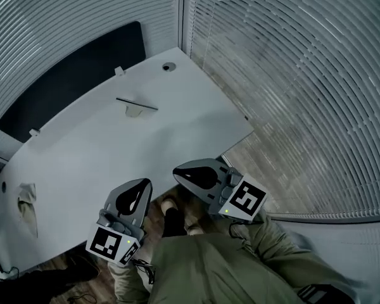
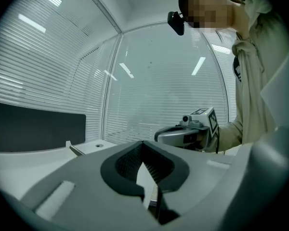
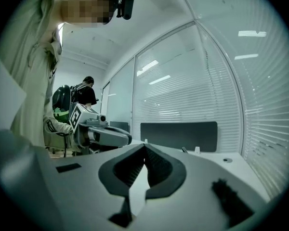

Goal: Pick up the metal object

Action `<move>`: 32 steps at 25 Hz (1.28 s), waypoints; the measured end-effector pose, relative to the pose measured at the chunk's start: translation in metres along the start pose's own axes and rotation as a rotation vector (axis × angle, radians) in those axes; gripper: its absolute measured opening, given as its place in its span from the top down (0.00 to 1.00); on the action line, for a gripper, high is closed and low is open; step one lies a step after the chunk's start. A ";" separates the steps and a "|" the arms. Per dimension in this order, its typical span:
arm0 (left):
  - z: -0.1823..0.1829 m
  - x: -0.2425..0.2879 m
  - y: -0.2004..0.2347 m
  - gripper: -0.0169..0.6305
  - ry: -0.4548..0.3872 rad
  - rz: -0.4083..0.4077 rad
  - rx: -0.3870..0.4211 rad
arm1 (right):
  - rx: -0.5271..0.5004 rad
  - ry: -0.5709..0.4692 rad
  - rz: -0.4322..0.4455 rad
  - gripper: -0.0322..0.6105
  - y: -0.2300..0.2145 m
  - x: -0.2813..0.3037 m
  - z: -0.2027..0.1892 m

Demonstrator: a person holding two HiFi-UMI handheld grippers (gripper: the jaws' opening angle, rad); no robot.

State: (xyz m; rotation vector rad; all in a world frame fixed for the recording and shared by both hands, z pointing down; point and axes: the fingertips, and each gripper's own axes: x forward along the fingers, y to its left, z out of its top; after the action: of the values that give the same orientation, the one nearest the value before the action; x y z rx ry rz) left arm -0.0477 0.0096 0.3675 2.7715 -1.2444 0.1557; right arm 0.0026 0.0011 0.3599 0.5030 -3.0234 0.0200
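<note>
The metal object (image 1: 137, 104) is a thin dark strip on a small pale base, lying toward the far side of the white table (image 1: 88, 157). It shows small at the table's left in the left gripper view (image 2: 75, 149) and far off in the right gripper view (image 3: 184, 149). Both grippers hover off the table's near edge, well short of the object. My left gripper (image 1: 145, 183) has its jaws closed together, holding nothing (image 2: 143, 147). My right gripper (image 1: 177, 171) is likewise shut and empty (image 3: 144, 150).
A dark panel (image 1: 69, 81) runs along the table's far edge, with a round grommet (image 1: 169, 66) near the far corner. A crumpled pale cloth (image 1: 27, 198) lies at the table's left end. Blind-covered glass walls (image 1: 291, 75) close in on the right. Another person (image 3: 84, 93) stands behind.
</note>
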 end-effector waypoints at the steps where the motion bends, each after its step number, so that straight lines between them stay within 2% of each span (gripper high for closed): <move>1: -0.001 0.005 0.008 0.97 0.001 -0.005 -0.006 | 0.002 0.006 -0.001 0.95 -0.007 0.006 -0.002; 10: 0.007 0.038 0.090 0.97 0.015 -0.061 -0.021 | 0.009 0.048 -0.037 0.95 -0.065 0.071 0.003; 16: -0.006 0.055 0.132 0.97 0.082 -0.078 -0.080 | 0.036 0.060 -0.052 0.95 -0.097 0.108 -0.008; 26: -0.023 0.077 0.168 0.97 0.110 -0.054 -0.162 | 0.084 0.164 0.016 0.95 -0.129 0.147 -0.041; 32: -0.042 0.086 0.182 0.97 0.146 -0.014 -0.212 | 0.036 0.250 0.078 0.95 -0.160 0.183 -0.066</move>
State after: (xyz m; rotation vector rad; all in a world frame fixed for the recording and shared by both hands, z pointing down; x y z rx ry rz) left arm -0.1298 -0.1688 0.4298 2.5392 -1.1343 0.2077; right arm -0.1135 -0.2074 0.4403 0.3553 -2.7996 0.1317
